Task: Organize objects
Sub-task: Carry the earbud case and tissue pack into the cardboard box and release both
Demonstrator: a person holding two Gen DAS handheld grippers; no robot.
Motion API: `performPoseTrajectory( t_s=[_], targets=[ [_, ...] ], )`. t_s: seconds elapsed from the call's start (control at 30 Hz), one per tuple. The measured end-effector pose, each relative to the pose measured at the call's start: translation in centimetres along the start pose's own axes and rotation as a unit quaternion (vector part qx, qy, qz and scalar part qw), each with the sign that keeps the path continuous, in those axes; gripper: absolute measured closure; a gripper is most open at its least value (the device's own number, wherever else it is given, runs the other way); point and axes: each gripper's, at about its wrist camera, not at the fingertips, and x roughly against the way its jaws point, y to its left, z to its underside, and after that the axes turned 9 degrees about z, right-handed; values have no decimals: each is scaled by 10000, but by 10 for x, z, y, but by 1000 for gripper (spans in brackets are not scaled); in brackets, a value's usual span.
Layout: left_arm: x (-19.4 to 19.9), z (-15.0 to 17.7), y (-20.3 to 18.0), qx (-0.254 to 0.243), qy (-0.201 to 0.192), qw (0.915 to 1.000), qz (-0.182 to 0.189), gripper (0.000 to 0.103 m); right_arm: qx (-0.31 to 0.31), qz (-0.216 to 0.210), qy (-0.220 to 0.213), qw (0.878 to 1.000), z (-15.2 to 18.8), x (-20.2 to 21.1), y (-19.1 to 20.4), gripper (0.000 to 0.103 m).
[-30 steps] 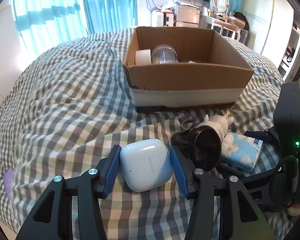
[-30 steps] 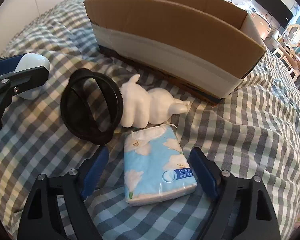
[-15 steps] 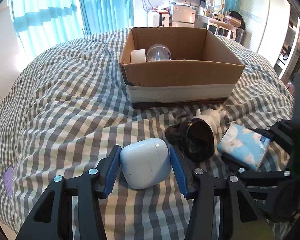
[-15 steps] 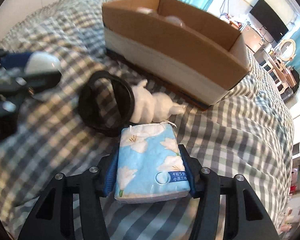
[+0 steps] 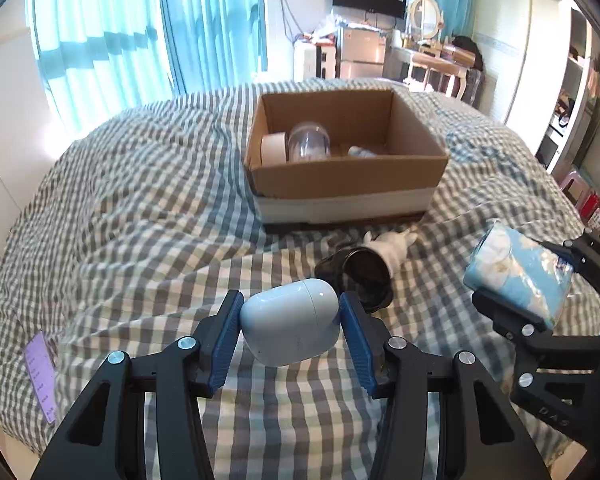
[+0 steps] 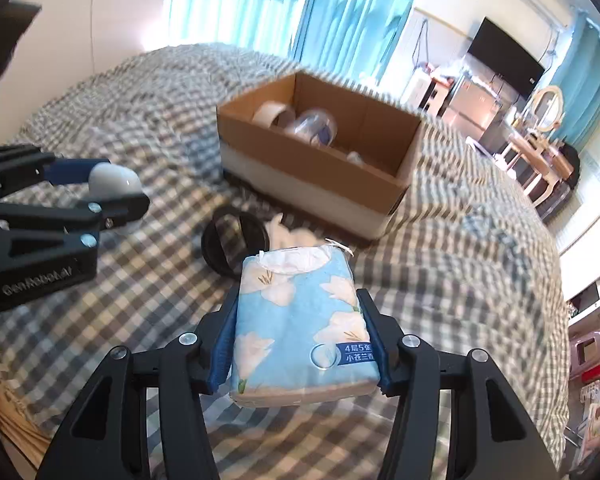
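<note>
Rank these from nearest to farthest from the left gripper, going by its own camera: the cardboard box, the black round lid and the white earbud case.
1. White earbud case: clamped in the left gripper jaws.
2. Black round lid: on the checked bedcover, just beyond and right.
3. Cardboard box: farthest, up the bed.

- The cardboard box [image 5: 346, 178] sits on the bed [image 5: 140, 220], towards its far side.
- In the box, a tape roll [image 5: 273, 149] lies left of a clear jar [image 5: 309, 141].
- Before the box, a figurine [image 5: 390, 244] lies against a round lid [image 5: 364, 276].
- The earbud case [image 5: 290, 322], between the left gripper's [image 5: 291, 330] pads, is left of the tissue pack [image 6: 300, 316], which is clamped in the right gripper [image 6: 300, 340].
</note>
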Motion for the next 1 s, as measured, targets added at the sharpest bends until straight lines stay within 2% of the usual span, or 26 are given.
performPoseTrajectory(
  t_s=[0.2,0.47,0.73,0.93,1.0],
  targets=[
    [18,-13,-9,-133,-165,9998,26,52,-197,-4,-365,9991,-11,36,-20,49],
    [30,-62,-16,-404,-499,9979,10,52,-461,-53,-613,9970,-43,50,-44,49],
    [12,-120,-7,-429,-607,9972,86,52,-684,-103,-766,9947,-97,34,-72,49],
    [-26,-159,7,-411,-554,9976,103,52,-951,-334,-767,9919,-139,2,-95,49],
    [-41,-170,12,-372,-502,9978,240,52,-981,-337,-738,9919,-153,-12,-100,49]
  ],
)
